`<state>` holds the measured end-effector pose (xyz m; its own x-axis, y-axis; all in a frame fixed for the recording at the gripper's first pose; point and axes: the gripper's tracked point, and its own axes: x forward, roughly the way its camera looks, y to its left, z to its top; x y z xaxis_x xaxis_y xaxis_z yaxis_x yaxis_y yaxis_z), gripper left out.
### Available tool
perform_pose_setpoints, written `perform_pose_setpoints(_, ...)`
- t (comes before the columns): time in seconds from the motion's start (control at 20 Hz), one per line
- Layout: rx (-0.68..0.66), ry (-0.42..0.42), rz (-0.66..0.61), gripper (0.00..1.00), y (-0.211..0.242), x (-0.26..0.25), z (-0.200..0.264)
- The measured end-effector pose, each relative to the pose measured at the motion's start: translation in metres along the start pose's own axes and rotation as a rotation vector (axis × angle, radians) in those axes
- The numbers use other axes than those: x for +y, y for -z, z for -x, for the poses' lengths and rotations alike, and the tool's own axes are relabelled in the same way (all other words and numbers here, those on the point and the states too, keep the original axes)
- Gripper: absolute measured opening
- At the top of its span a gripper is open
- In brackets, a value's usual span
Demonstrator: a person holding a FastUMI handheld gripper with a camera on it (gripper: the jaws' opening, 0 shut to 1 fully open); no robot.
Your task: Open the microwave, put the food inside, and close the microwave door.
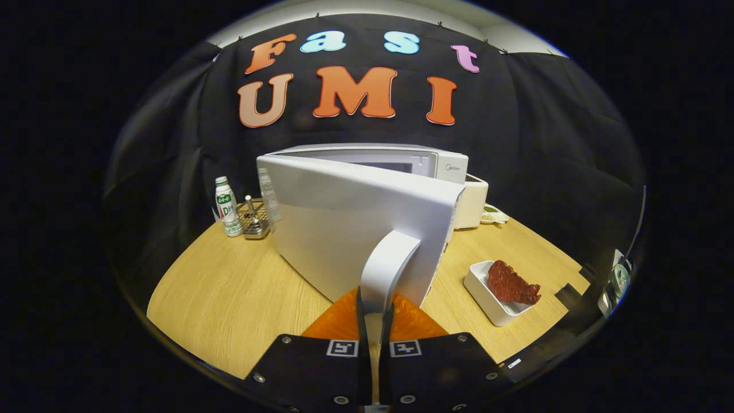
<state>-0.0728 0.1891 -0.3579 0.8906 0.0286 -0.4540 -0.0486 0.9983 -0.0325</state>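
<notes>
A white microwave (401,160) stands at the back of the wooden table, its door (350,223) swung partly open toward me. My gripper (375,312) is shut on the door's curved white handle (387,267), with both fingers pressing its lower end. To the right of the door, beyond the fingers, a white rectangular dish (487,295) holds a dark red piece of food (510,284). The inside of the microwave is hidden behind the door.
Left of the microwave stand a white drink bottle (227,207), a clear bottle (268,195) and a small metal rack (254,221). A white box-like appliance (473,201) sits right of the microwave, with a small dish (493,215) beside it. The wooden table (229,298) lies bare at left.
</notes>
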Motion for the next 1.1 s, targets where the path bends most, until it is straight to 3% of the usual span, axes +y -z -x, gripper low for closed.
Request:
perform_pose_setpoints(0.2,-0.012,-0.052,0.018,0.05,0.008,0.050,0.028)
perform_pose_setpoints(0.5,-0.012,-0.208,0.079,0.05,0.018,0.126,0.058)
perform_pose_setpoints(0.8,-0.010,-0.128,0.097,0.05,0.019,0.147,0.063)
perform_pose_setpoints(1.0,0.002,-0.110,0.086,0.12,0.023,0.165,0.073)
perform_pose_setpoints(1.1,0.000,-0.146,0.098,0.26,0.024,0.183,0.084)
